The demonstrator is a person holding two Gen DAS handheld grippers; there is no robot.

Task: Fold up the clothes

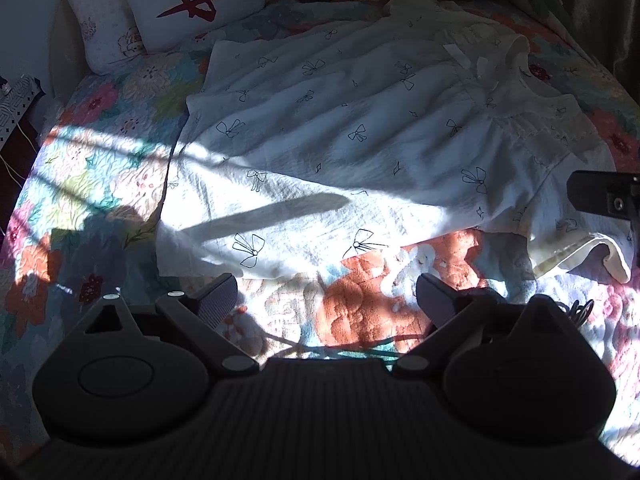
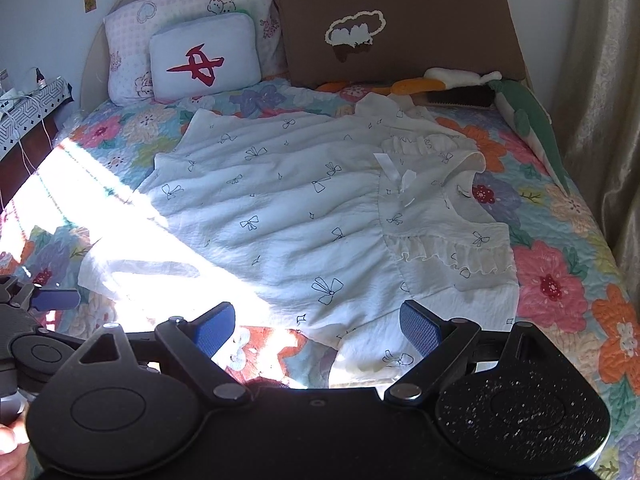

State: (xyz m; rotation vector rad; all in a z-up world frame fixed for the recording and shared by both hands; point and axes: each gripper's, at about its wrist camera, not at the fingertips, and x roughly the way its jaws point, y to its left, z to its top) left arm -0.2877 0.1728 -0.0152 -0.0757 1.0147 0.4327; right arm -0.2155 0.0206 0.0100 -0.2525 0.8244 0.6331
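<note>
A white dress with small black bow prints lies spread flat on the floral quilt, hem to the left, ruffled bodice to the right. It also shows in the right wrist view. My left gripper is open and empty, just short of the dress's near edge. My right gripper is open and empty over the near sleeve. A right finger shows at the left view's right edge. The left gripper shows at the right view's left edge.
A white pillow with a red character, a floral pillow and a brown cushion stand at the bed's head. Plush toys lie at the far right. A bedside table is on the left, a curtain on the right.
</note>
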